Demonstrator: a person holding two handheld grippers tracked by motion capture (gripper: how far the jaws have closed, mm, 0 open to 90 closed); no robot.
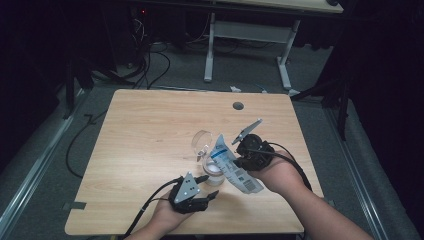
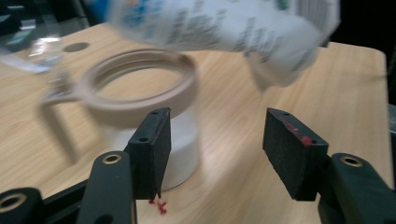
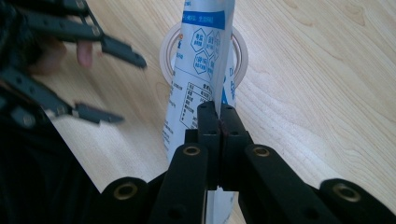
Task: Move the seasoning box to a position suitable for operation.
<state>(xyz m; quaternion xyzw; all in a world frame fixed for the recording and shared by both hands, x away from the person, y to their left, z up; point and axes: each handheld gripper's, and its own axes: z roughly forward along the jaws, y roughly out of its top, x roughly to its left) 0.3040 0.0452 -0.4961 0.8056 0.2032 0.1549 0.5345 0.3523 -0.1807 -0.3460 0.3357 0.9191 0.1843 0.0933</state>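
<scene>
Right hand-held gripper (image 3: pixel 218 112) pinching pouch (image 1: pixel 231 165) over jar (image 1: pixel 214 172) should hold the spout centred above jar mouth; left hand-held gripper (image 2: pixel 217 149), spread, should steady jar.

- A blue-and-white pouch (image 3: pixel 198 70) is clamped between the right gripper (image 3: pixel 218 122)'s closed jaws.
- A round jar (image 3: pixel 240 56) is seen beneath it.
- The left gripper (image 3: pixel 100 81) is seen open at left.

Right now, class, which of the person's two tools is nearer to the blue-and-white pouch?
Right. The right tool is clamped shut on the pouch, holding it tilted over the open jar. The left tool sits open nearer the person, beside the jar, not touching the pouch.
</scene>
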